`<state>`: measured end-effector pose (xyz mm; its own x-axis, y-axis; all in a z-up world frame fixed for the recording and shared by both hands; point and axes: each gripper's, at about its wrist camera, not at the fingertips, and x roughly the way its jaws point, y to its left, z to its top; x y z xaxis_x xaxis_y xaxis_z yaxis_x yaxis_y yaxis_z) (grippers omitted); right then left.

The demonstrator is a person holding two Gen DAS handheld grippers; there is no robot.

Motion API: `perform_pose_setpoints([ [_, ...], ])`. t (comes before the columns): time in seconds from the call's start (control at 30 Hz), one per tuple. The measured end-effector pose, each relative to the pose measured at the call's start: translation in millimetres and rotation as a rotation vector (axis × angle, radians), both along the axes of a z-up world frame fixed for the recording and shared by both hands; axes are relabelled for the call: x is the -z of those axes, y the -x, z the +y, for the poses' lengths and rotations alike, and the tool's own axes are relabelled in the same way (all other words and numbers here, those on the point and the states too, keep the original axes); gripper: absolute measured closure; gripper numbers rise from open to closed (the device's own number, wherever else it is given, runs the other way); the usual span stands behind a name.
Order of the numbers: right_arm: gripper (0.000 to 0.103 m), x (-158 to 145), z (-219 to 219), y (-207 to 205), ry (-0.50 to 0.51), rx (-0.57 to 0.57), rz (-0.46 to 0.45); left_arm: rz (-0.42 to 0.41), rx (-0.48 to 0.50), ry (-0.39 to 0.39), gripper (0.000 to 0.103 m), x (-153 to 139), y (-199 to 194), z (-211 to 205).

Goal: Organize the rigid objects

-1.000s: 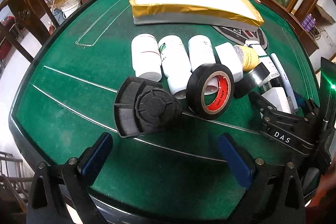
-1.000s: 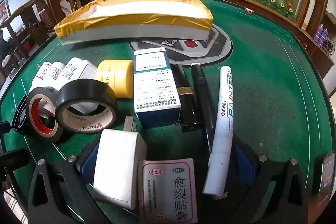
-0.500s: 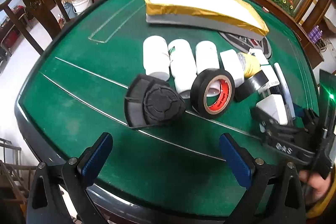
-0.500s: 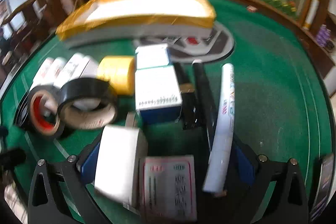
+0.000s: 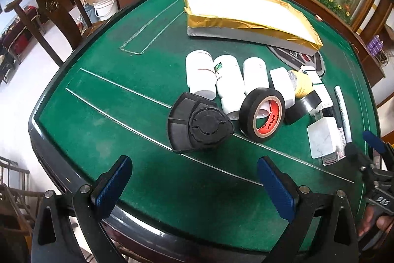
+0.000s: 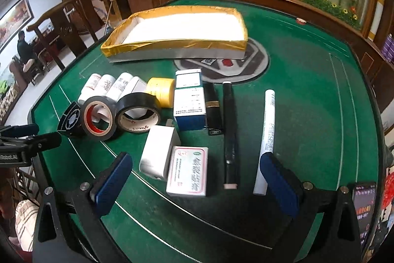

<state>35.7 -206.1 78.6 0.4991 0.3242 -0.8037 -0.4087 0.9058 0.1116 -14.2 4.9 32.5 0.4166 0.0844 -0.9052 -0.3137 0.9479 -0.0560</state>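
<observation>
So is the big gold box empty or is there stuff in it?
Empty. In the right wrist view the gold box shows only its bare white inside, and the bottles and tape rolls all lie on the table outside it.

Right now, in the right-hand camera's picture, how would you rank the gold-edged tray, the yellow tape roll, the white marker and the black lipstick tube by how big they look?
1. Gold-edged tray, by far the largest.
2. White marker, long but thin, and nearer the camera, which flatters it.
3. Yellow tape roll and black lipstick tube look roughly alike; I would not rank them.
</observation>
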Motion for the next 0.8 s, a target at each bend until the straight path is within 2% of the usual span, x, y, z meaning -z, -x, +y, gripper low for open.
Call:
perform_pose_setpoints([
  [0.1, 0.0, -2, -12, -1, -0.013, 0.02, 0.016, -0.001, 0.0, 0.004, 0.001, 3, -4, 4],
  [0.3, 0.009, -5, -22, 3, -0.012, 0.024, 0.029, 0.003, -0.004, 0.024, 0.003, 9, -11, 14],
  [0.6, 0.01, -8, -21, 8, 0.001, 0.021, 0.032, 0.039, 0.043, 0.002, 0.009, 20, -25, 13],
  [0.67, 0.013, -9, -17, 9, 0.001, 0.003, 0.033, 0.041, 0.057, 0.0, 0.013, 21, -28, 11],
  [0.73, 0.019, -9, -11, 10, -0.001, -0.019, 0.039, 0.05, 0.071, 0.004, 0.029, 24, -30, 10],
  [0.8, 0.026, -9, -6, 10, -0.004, -0.045, 0.047, 0.043, 0.082, 0.002, 0.029, 24, -31, 8],
])
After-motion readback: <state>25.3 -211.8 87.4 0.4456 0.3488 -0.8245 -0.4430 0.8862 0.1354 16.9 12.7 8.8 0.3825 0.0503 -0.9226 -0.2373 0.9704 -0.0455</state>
